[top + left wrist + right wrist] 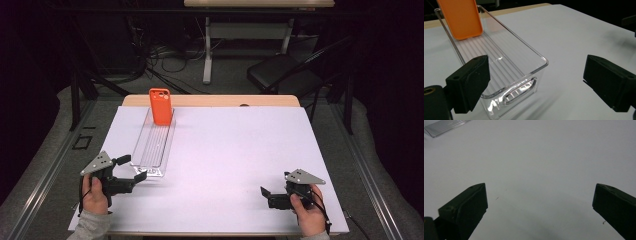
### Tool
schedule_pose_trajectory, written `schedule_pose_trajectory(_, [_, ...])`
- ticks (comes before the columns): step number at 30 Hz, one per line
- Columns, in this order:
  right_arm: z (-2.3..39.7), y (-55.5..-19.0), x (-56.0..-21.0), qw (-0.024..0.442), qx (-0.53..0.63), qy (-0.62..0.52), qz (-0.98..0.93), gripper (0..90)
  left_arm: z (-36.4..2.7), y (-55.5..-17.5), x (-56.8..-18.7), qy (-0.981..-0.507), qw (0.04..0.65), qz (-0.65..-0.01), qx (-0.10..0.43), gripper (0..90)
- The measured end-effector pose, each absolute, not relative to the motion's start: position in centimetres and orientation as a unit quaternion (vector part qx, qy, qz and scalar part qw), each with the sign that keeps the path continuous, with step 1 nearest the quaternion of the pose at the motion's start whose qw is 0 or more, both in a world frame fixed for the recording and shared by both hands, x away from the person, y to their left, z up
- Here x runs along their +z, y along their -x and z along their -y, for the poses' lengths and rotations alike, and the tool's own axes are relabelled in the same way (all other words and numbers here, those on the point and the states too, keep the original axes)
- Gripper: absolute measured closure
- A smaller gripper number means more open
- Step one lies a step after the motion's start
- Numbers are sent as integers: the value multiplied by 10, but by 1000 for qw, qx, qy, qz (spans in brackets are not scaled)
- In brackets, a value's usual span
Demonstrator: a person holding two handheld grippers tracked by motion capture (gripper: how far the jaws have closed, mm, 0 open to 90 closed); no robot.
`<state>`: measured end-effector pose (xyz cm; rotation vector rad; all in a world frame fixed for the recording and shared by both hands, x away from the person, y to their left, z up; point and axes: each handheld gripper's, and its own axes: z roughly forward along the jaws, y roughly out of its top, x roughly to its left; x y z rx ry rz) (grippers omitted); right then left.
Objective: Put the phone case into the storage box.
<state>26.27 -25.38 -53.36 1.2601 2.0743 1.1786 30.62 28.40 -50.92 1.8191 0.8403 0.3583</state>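
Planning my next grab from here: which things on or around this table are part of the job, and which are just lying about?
In the job:
- long clear ribbed plastic tray, near end between the open jaws of the left gripper
- orange phone case leaning in its far end

Lying about:
- black folding chair
- cables on the floor
- right gripper, open over bare table

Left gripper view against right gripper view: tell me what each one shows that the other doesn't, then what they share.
The left gripper view alone has the orange phone case leaning in the far end of the clear plastic bin, and the handle slot in the bin's near end wall. The right gripper view alone has a few tiny dark specks on bare surface, and of the bin just a ribbed strip at its top left corner. Both share the white tabletop and an open hand-held gripper: the left hand-held gripper and the right hand-held gripper, jaws wide apart, holding nothing.
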Motion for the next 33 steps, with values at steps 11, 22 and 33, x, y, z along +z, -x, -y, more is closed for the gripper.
schedule_pose_trajectory(11, [254,-263,-534,219,427,-456,-750,0,-284,-306,-510,-761,525,-352,149,76])
schedule_pose_trajectory(22, [254,-263,-534,221,426,-456,-750,0,-284,-306,-510,-760,523,-355,154,76])
schedule_pose_trajectory(33, [254,-263,-535,219,426,-459,-749,0,-287,-308,-510,-759,523,-357,150,76])
